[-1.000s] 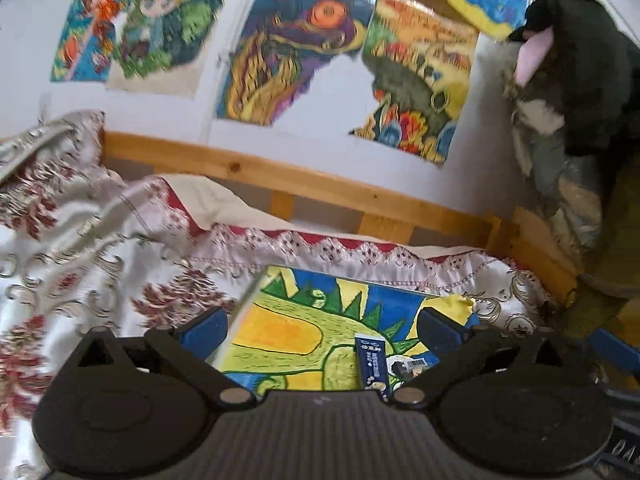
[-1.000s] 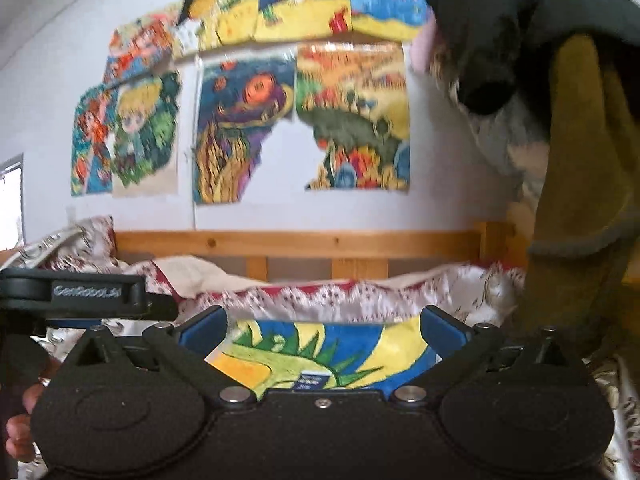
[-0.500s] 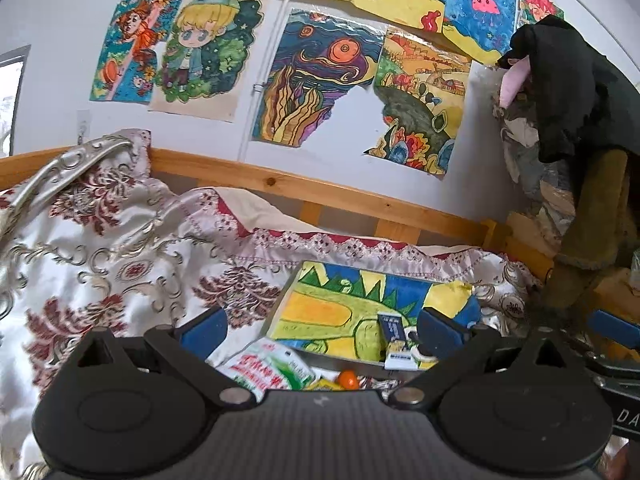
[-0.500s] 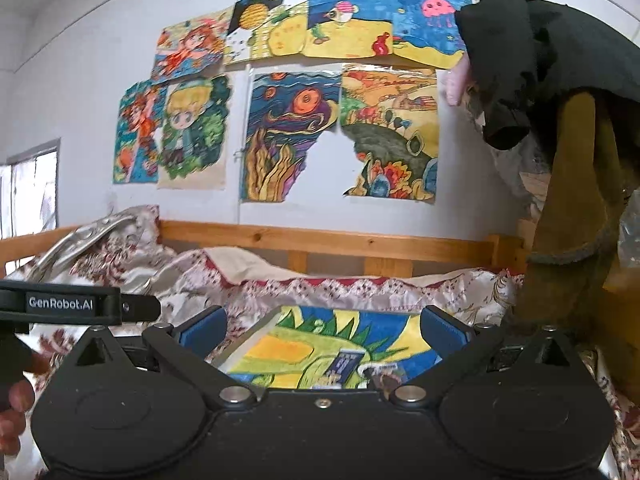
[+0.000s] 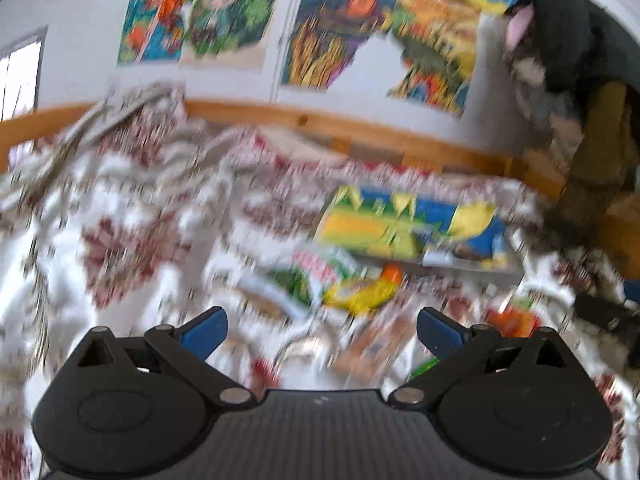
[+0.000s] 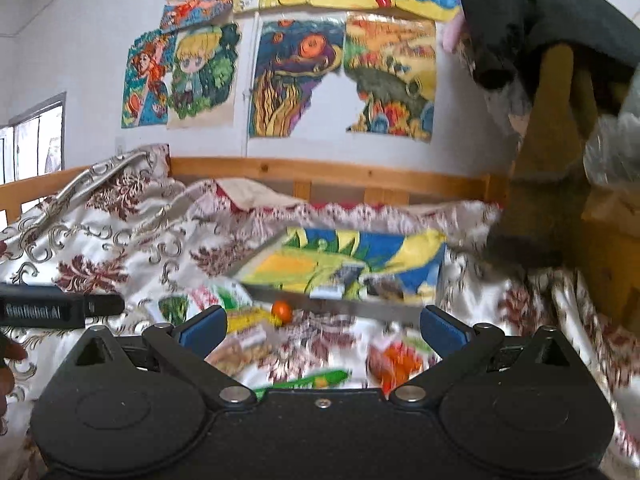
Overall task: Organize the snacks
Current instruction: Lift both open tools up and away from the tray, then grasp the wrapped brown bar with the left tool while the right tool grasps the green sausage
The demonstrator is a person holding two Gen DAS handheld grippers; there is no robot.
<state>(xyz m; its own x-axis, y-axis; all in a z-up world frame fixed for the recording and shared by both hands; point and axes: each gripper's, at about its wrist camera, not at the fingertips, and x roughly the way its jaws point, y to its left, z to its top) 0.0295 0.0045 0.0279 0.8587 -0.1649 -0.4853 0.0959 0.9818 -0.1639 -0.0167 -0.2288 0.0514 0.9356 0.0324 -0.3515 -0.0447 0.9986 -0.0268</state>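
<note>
Crinkly foil snack packets (image 6: 396,360) scattered on the floral satin bedspread (image 6: 120,248) look light and slippery, best pinched at an edge; both the left gripper (image 5: 322,330) and the right gripper (image 6: 322,328) hover spread and empty.

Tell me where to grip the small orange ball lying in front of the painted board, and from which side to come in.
Take the orange ball across its middle, coming down from above and slightly in front. It is round, so any width suits the open jaws of the right gripper. The painted board stands close behind it and a yellow packet lies at its left, so a level approach looks crowded.
</note>
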